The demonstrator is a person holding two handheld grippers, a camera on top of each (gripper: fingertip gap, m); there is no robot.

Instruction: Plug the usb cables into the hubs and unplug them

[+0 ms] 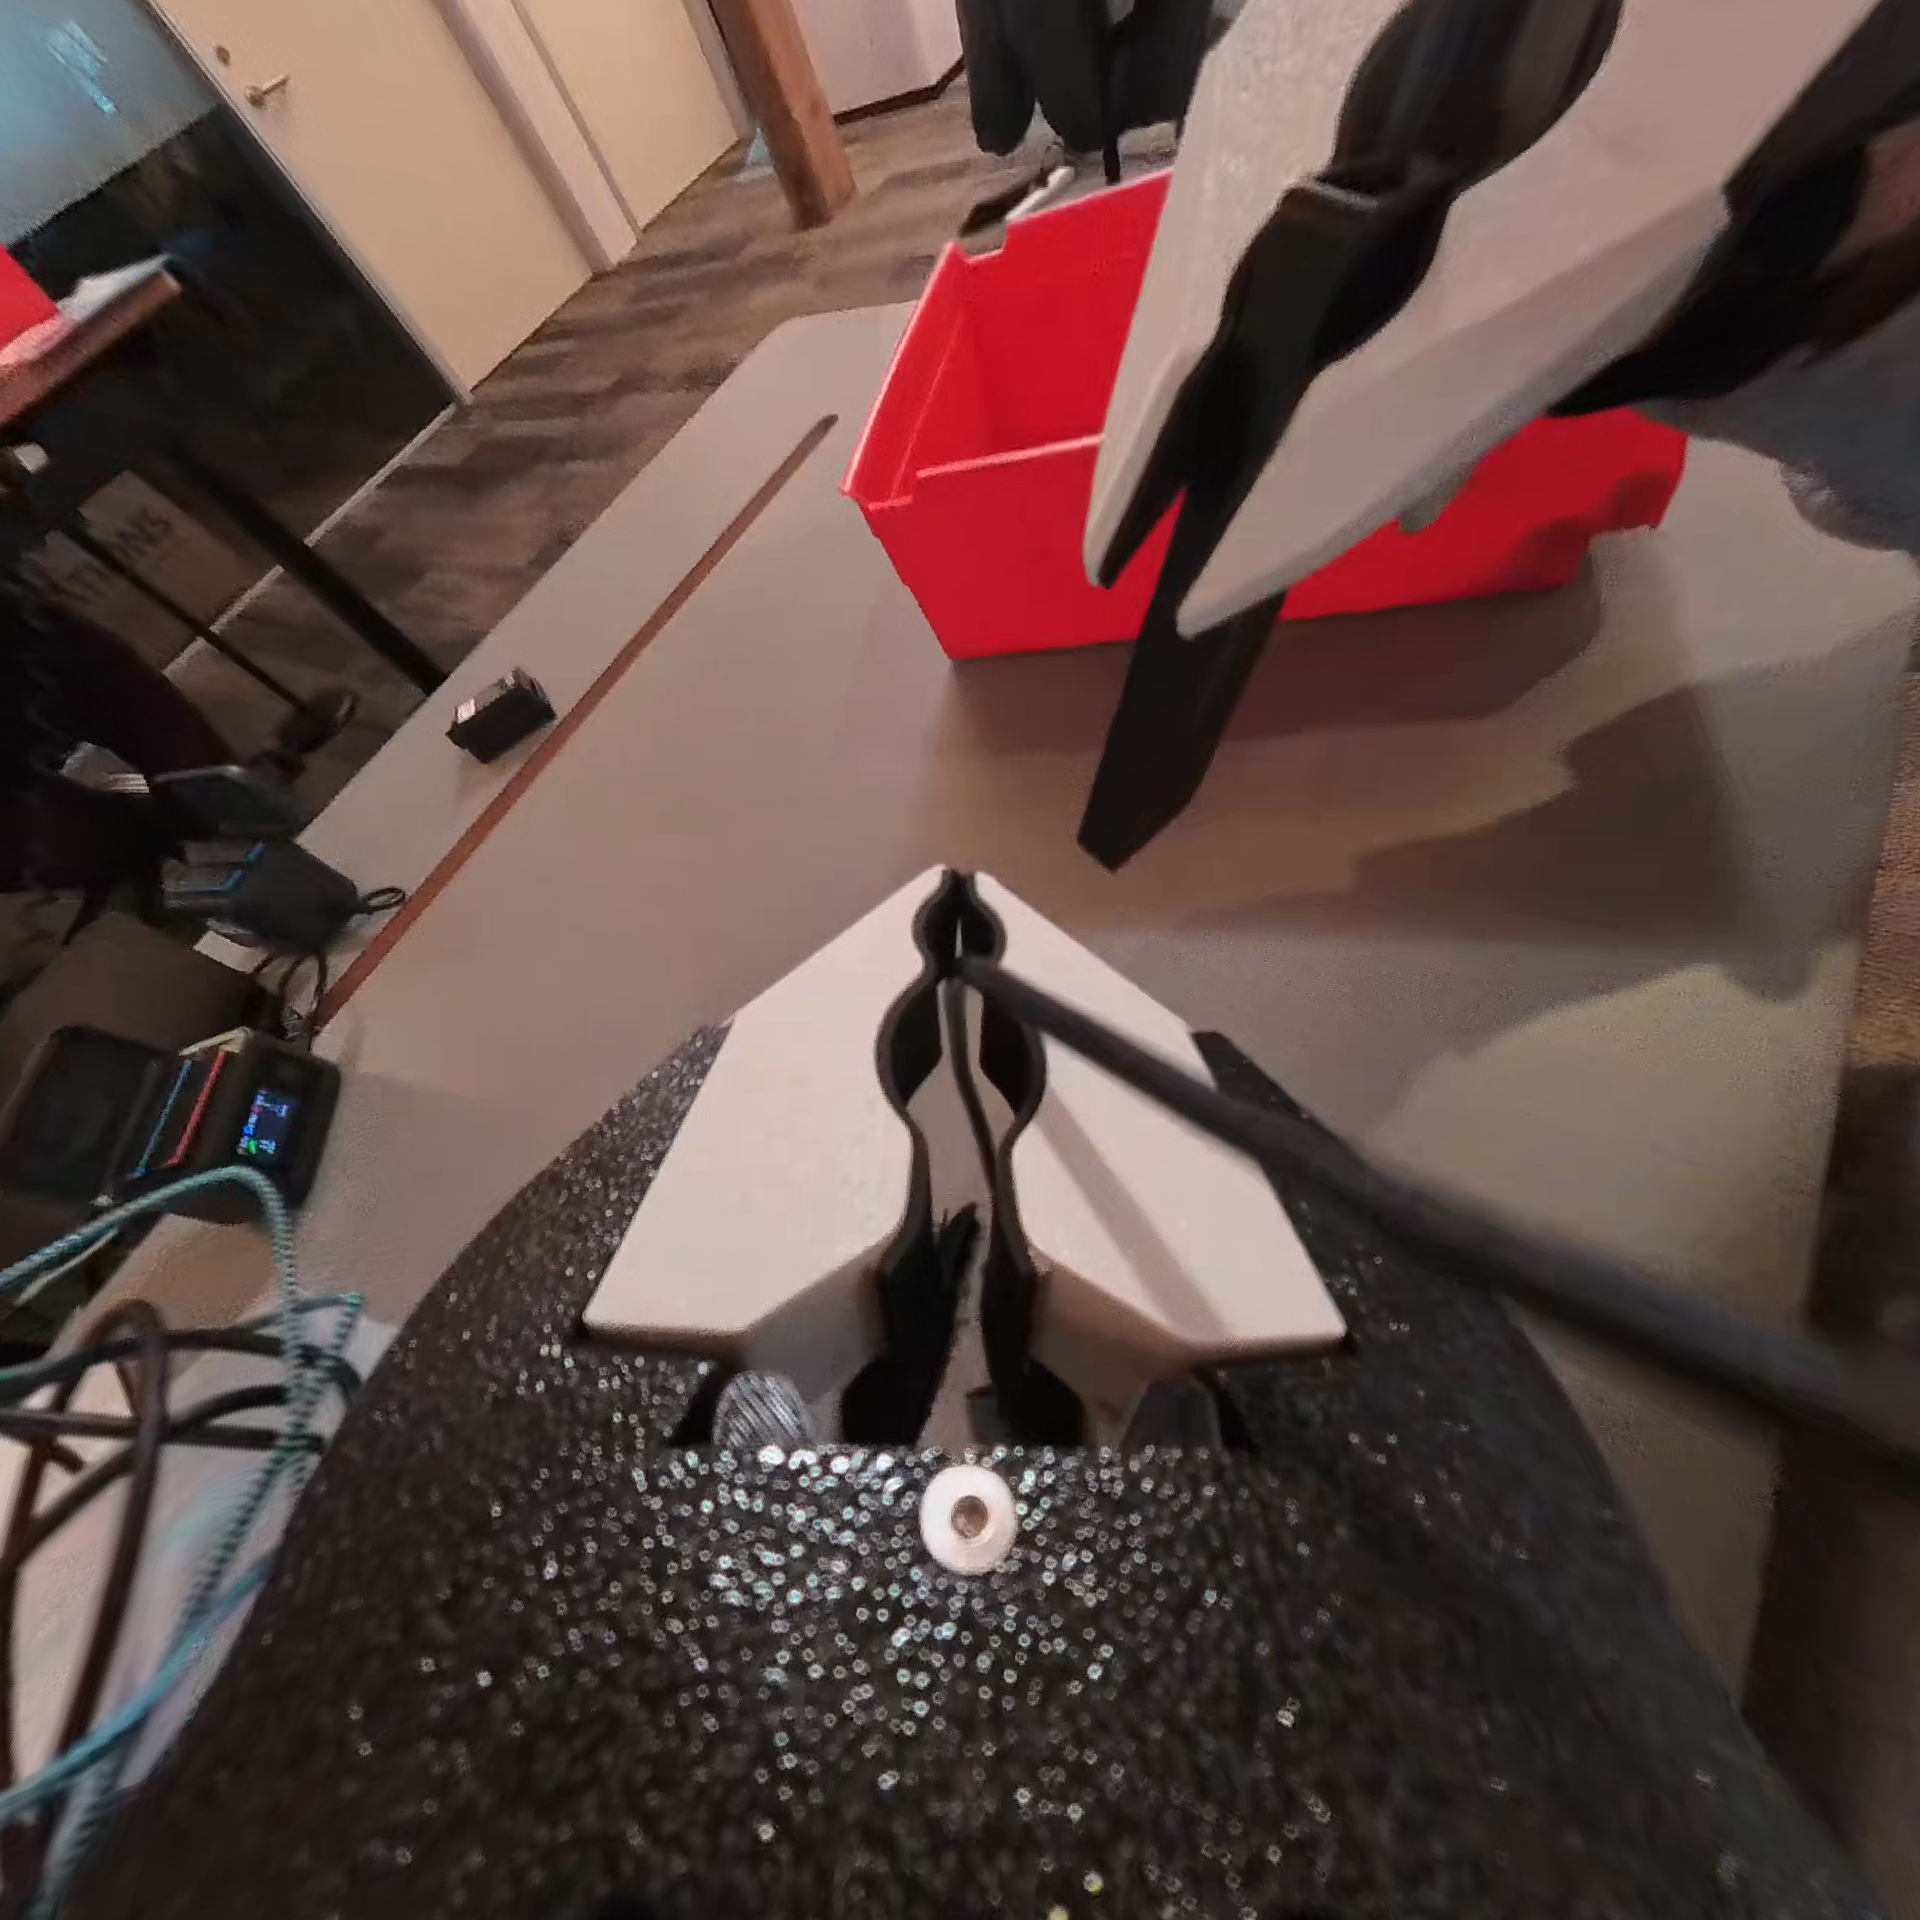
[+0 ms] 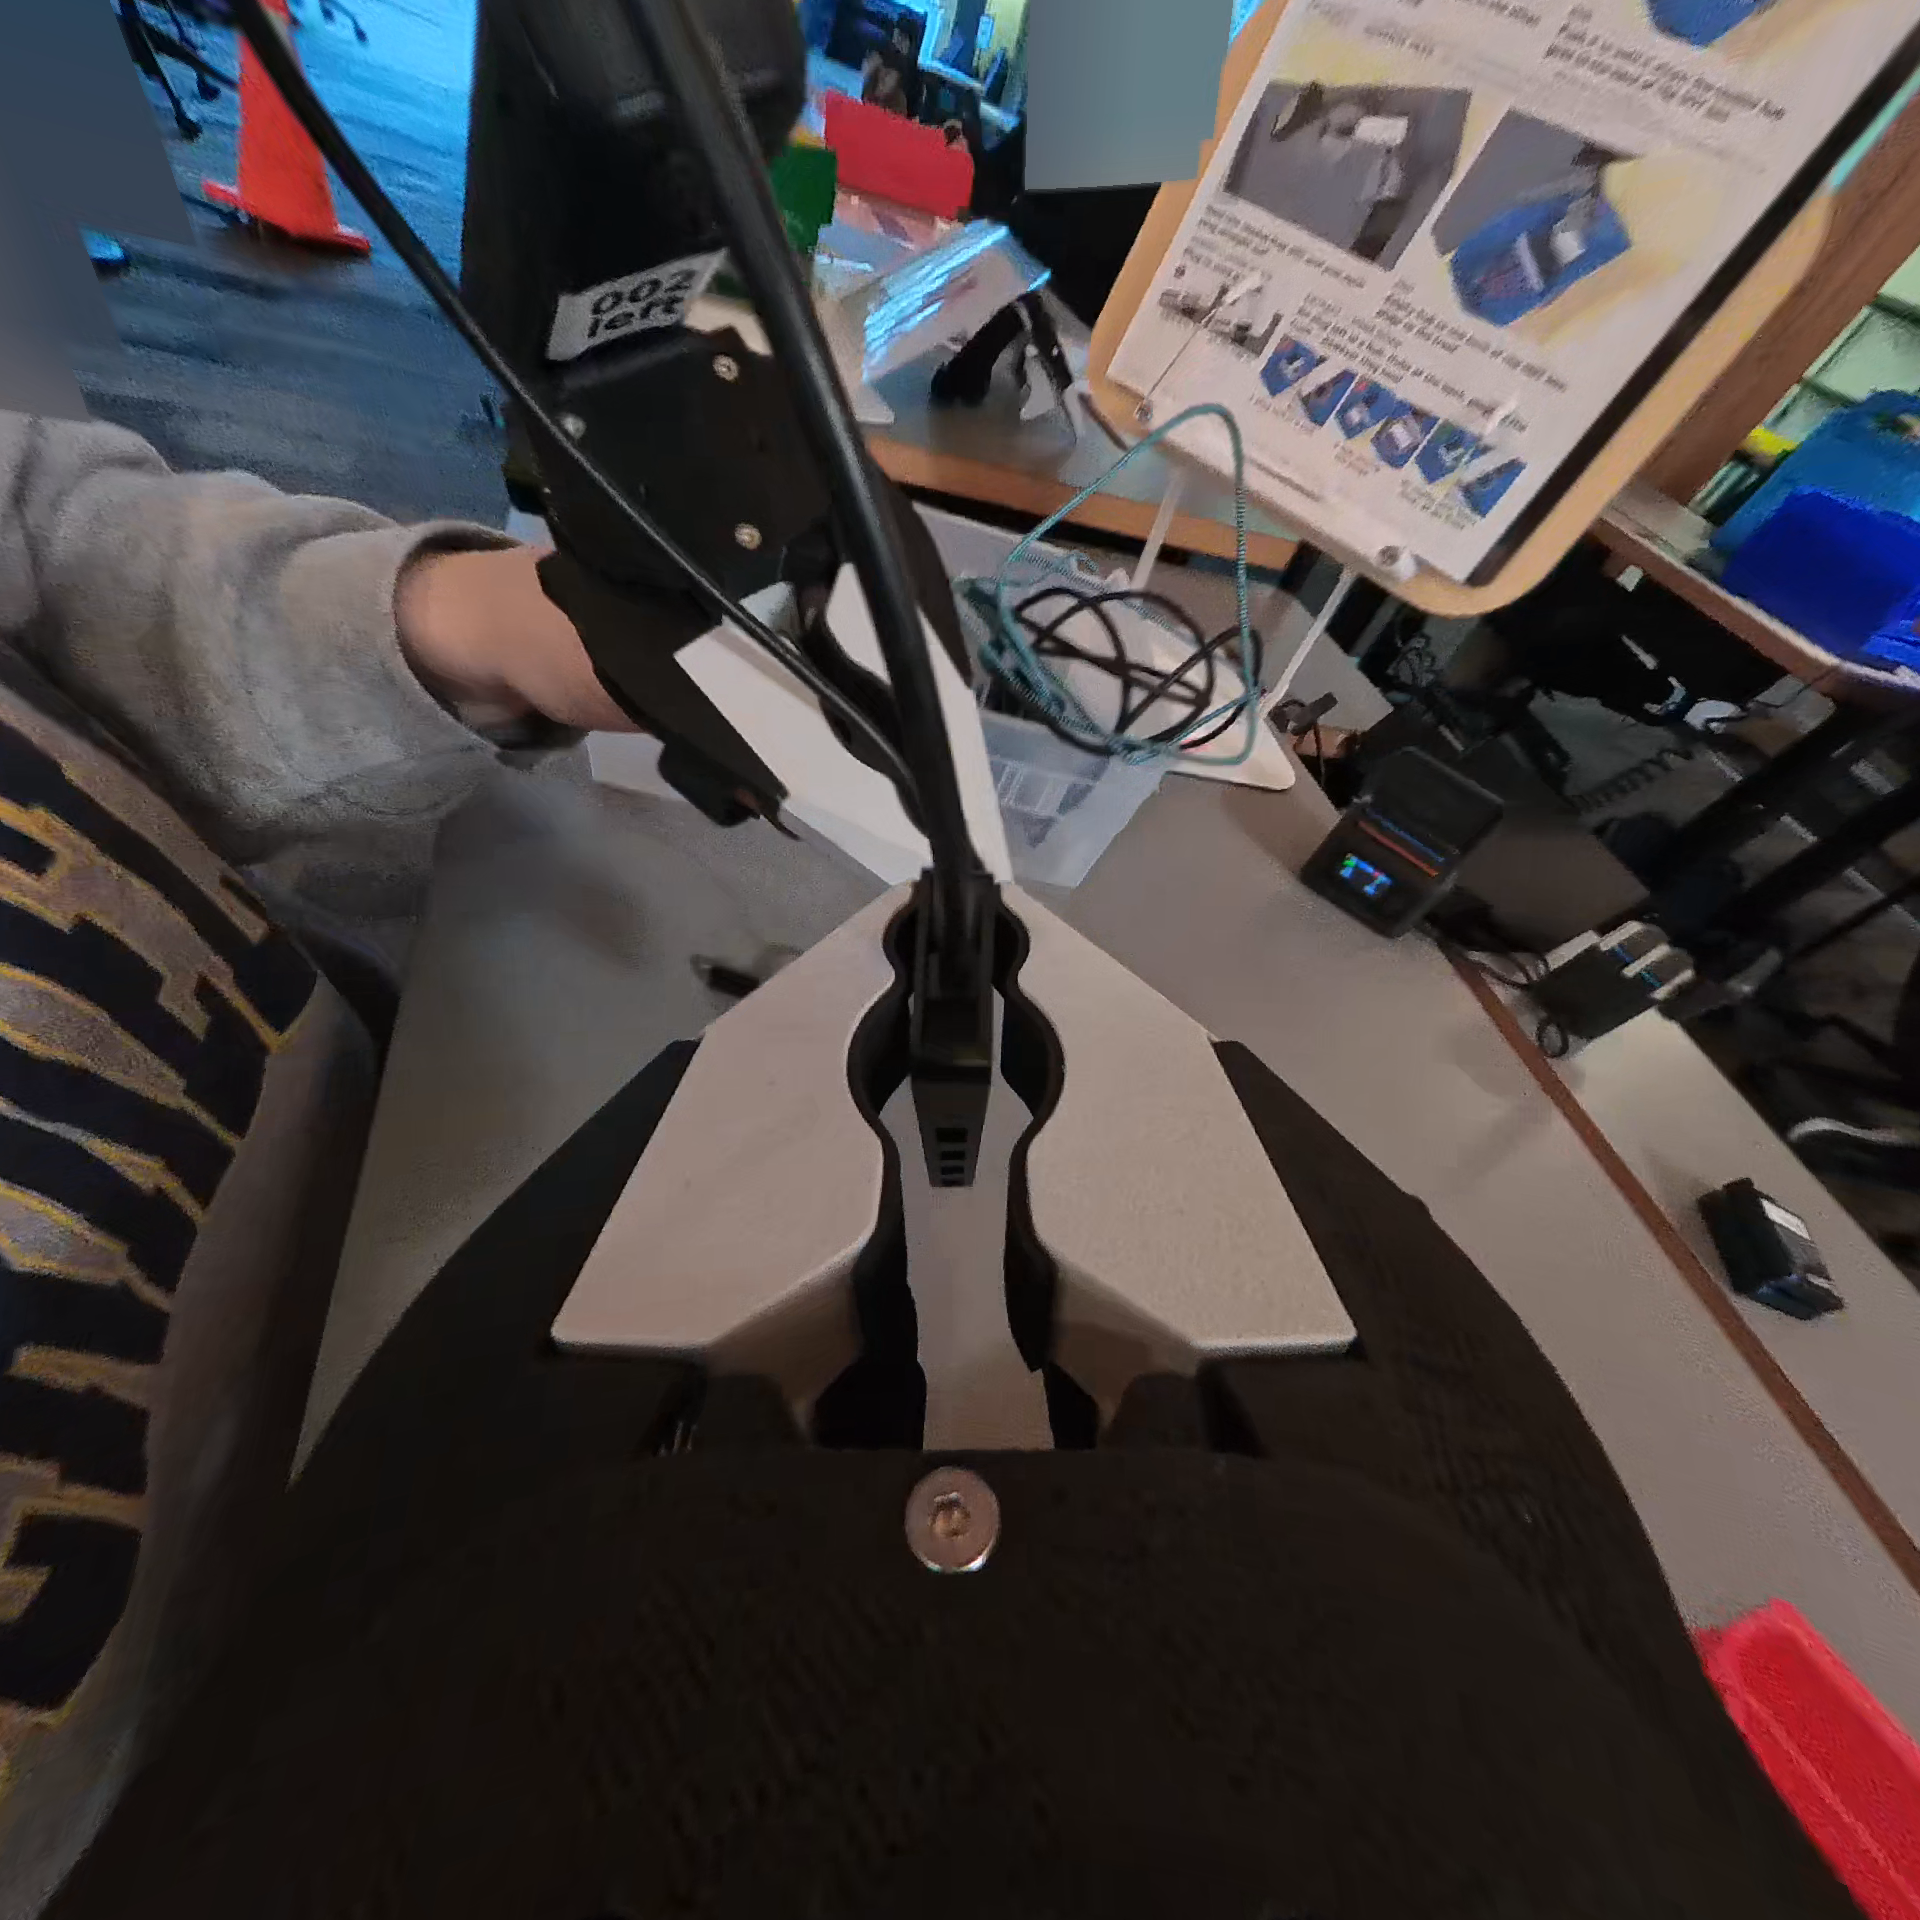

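Pinching a thin black cable [image 1: 1299, 1132] between its closed tips, the left gripper [image 1: 958, 914] hovers over the grey table [image 1: 727, 748]; the cable runs off to the lower right. The right gripper [image 2: 951, 914] is clamped on a slim black hub [image 2: 951, 1070], which lies lengthwise between the fingers with its ports facing the camera. The hub's own thick lead [image 2: 831, 416] rises from the tips and arcs upward. From the left wrist view, the hub hangs point-down above the table, in front of a red bin [image 1: 997, 540]. A tangle of spare cables [image 2: 1122, 665] sits in a clear tub near the instruction board [image 2: 1455, 291].
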